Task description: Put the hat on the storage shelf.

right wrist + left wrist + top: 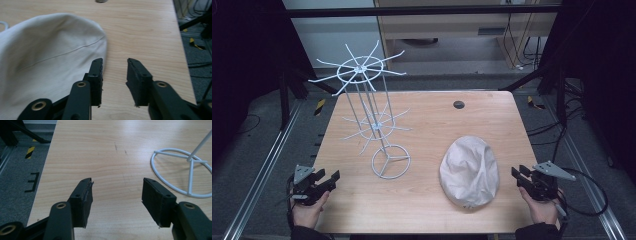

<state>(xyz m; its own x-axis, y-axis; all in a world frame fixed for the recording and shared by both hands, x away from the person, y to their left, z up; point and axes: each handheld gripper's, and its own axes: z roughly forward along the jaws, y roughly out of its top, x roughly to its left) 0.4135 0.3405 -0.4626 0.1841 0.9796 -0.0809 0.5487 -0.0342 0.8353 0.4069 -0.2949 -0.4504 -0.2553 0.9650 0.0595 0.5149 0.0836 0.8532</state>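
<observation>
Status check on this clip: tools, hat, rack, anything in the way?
Left tool open, empty, near table edge. Right tool open, beside hat, not touching. Wire rack upright. Nothing between.

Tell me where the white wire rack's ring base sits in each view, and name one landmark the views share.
High view: the ring base stands left of centre on the table, between the left gripper and the cream hat.
Left gripper view: the ring base lies at the right edge, beyond the right-hand jaw.
Right gripper view: I cannot make out the ring base here.
Shared landmark: the wooden table.
</observation>
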